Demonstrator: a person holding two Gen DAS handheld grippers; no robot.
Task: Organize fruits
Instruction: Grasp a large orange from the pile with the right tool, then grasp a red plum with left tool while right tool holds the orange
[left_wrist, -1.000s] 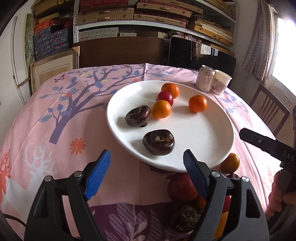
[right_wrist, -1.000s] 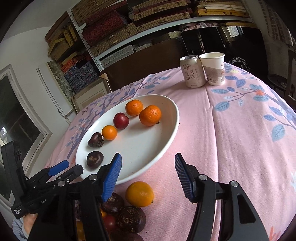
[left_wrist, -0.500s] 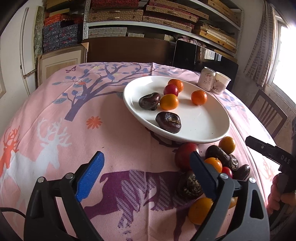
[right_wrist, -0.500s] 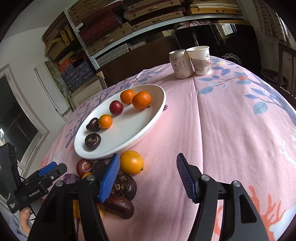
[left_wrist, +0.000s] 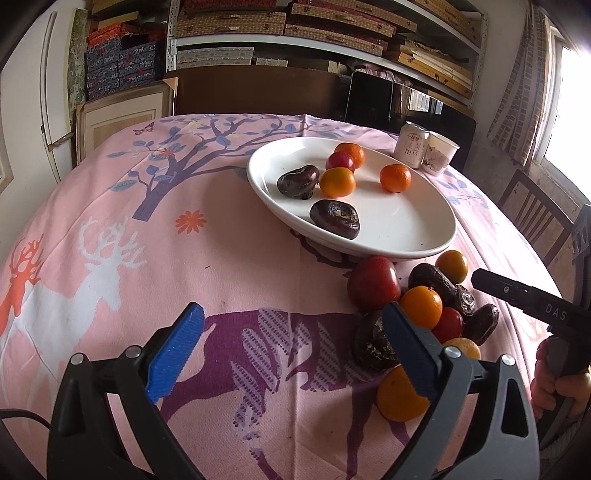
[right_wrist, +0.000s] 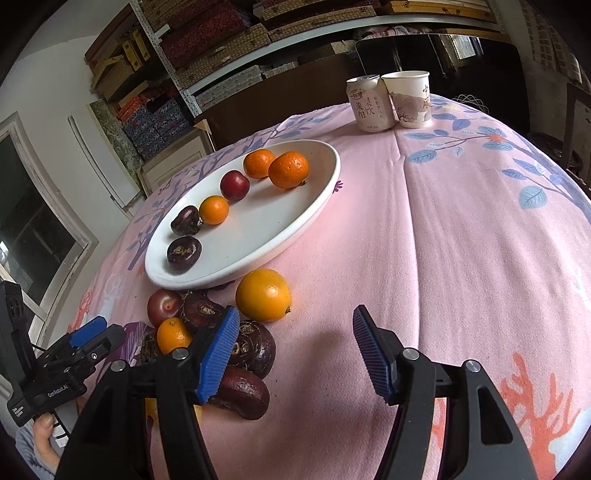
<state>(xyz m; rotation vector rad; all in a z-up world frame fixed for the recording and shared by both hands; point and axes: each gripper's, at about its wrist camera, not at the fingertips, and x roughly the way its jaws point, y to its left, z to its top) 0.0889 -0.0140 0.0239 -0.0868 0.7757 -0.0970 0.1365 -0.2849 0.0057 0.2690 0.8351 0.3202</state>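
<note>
A white oval plate (left_wrist: 399, 225) (right_wrist: 295, 229) holds three oranges, a red plum (left_wrist: 340, 161) and two dark brown fruits (left_wrist: 334, 218). A loose pile of fruit lies on the pink cloth in front of it: a red fruit (left_wrist: 373, 282), an orange (right_wrist: 263, 294), small oranges and several dark brown fruits (right_wrist: 240, 391). My left gripper (left_wrist: 291, 358) is open and empty, left of the pile. My right gripper (right_wrist: 295, 358) is open and empty, its left finger over the pile.
A drink can (right_wrist: 368, 103) and a paper cup (right_wrist: 408, 98) stand at the table's far side. A wooden chair (left_wrist: 532, 214) stands at the right. Shelves with boxes fill the back wall.
Both grippers have pulled back from the plate toward the near edge, bringing the loose fruit pile into view. Both stay open.
</note>
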